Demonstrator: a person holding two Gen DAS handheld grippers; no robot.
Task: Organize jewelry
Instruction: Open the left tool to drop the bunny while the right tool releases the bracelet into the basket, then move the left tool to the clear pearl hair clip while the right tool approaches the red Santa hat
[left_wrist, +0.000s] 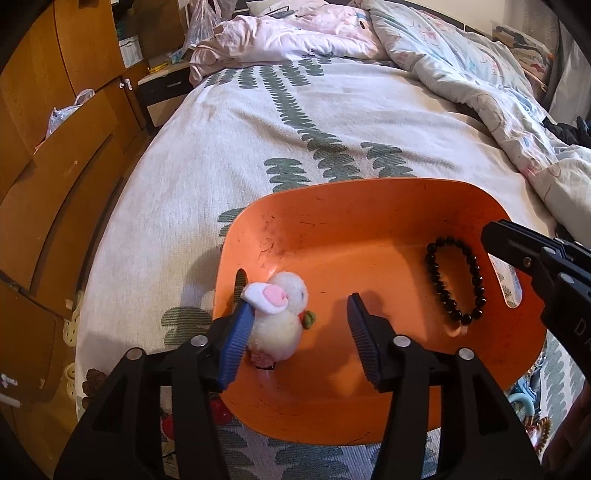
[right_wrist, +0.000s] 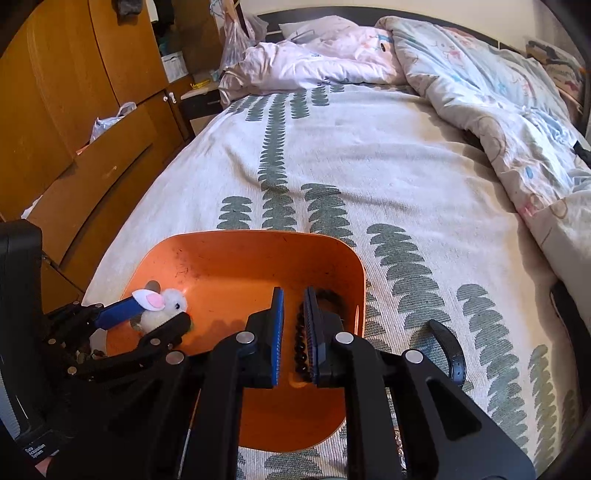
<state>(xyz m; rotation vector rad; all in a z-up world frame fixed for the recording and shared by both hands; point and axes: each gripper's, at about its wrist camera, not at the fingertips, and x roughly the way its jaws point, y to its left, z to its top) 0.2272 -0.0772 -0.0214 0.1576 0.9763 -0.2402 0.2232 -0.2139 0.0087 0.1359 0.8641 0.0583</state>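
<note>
An orange tray (left_wrist: 332, 229) lies on the bed. A white plush bunny hair clip (left_wrist: 279, 317) lies at its left side, and a black bead bracelet (left_wrist: 458, 277) at its right. My left gripper (left_wrist: 295, 332) is open over the tray, its left pad touching the bunny, the right pad apart. In the right wrist view my right gripper (right_wrist: 295, 332) hovers over the tray (right_wrist: 221, 258) with a narrow gap between the pads and nothing in it; the bracelet (right_wrist: 301, 347) lies below it. The bunny (right_wrist: 162, 306) and left gripper show at left.
The bed has a white cover with a green leaf pattern (right_wrist: 369, 155) and a crumpled duvet (right_wrist: 498, 110) at the right. Wooden wardrobes (left_wrist: 55, 147) stand left. A black watch strap (right_wrist: 448, 347) lies right of the tray. More trinkets (left_wrist: 535, 417) lie near the tray's front right.
</note>
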